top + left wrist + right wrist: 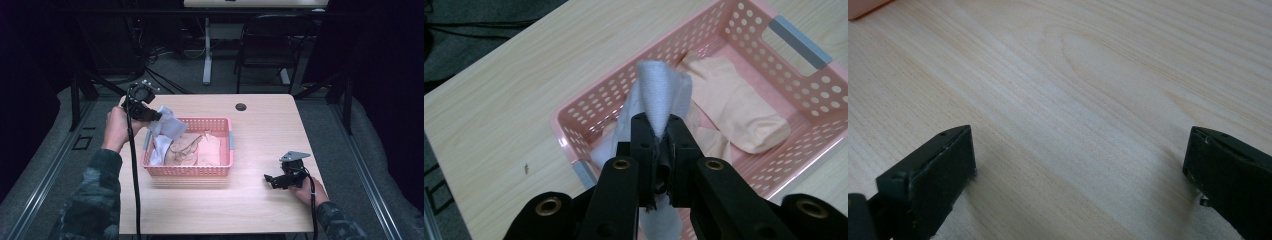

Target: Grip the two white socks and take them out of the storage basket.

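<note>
Left gripper view: a white cloth (pixel 659 95), soft and creased, is pinched tight in the left tongs (pixel 658 131) above the pink basket (pixel 589 107). Its long axis runs 12 to 6 o'clock. Right tongs (pixel 1078 165) gape wide, empty, over bare bench (pixel 1088 75) at the basket's 4 o'clock.

dark lab or studio, black curtains (pixel 385 75), floor cables (pixel 165 55), desk legs (pixel 207 50)

One pink basket (pixel 188 170), centre of the frame; one white cloth (pixel 167 122) at its upper left; two peach cloths (pixel 197 149) inside; two grippers (pixel 145 112).
</note>
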The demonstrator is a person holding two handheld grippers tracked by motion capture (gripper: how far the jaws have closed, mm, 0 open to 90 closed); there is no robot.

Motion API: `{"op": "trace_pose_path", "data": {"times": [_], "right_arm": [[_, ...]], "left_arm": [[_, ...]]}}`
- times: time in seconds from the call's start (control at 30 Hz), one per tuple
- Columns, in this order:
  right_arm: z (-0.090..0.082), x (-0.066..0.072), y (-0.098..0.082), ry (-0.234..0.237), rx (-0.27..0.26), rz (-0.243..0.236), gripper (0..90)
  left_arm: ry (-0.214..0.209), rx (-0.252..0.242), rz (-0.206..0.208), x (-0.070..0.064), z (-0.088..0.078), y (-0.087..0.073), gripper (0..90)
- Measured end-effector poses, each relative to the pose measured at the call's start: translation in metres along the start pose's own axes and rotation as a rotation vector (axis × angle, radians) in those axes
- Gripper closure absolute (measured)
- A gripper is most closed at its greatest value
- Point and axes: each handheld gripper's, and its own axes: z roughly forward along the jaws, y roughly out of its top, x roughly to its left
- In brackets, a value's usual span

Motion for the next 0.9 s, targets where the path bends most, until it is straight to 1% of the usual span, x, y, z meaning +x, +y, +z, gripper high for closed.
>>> {"op": "trace_pose_path", "data": {"times": [0.17,0.3,0.4,0.5,0.53,0.57,0.7,0.77,0.8,0.83,0.9], "right_arm": [[0.000,0.000,0.000,0.000,0.000,0.000,0.0],[0.000,0.000,0.000,-0.002,0.003,-0.003,0.0],[0.000,0.000,0.000,-0.002,0.003,-0.003,0.0],[0.000,0.000,0.000,-0.003,0.003,-0.003,0.0],[0.000,0.000,0.000,-0.002,0.004,-0.003,0.0],[0.000,0.000,0.000,-0.002,0.004,-0.003,0.0],[0.000,0.000,0.000,-0.002,0.005,-0.003,0.0],[0.000,0.000,0.000,-0.001,0.008,-0.002,0.0],[0.000,0.000,0.000,-0.001,0.008,-0.002,0.0],[0.000,0.000,0.000,-0.001,0.008,-0.002,0.0],[0.000,0.000,0.000,-0.001,0.007,-0.003,0.0]], "left_arm": [[0.013,-0.019,-0.007,0.004,-0.015,0.003,84.5],[0.029,-0.033,-0.011,0.009,-0.027,0.002,84.5],[0.045,-0.045,-0.016,0.015,-0.036,0.001,84.5],[0.066,-0.039,-0.020,0.020,-0.043,0.001,84.6],[0.081,-0.040,-0.026,0.023,-0.048,0.000,84.7],[0.081,-0.040,-0.026,0.023,-0.048,0.000,84.6],[0.107,-0.042,-0.041,0.031,-0.058,-0.004,84.7],[0.130,-0.041,-0.049,0.038,-0.065,-0.008,85.0],[0.130,-0.041,-0.049,0.038,-0.065,-0.008,85.0],[0.148,-0.039,-0.062,0.043,-0.069,-0.013,85.0],[0.155,-0.035,-0.065,0.045,-0.071,-0.015,85.0]]}}
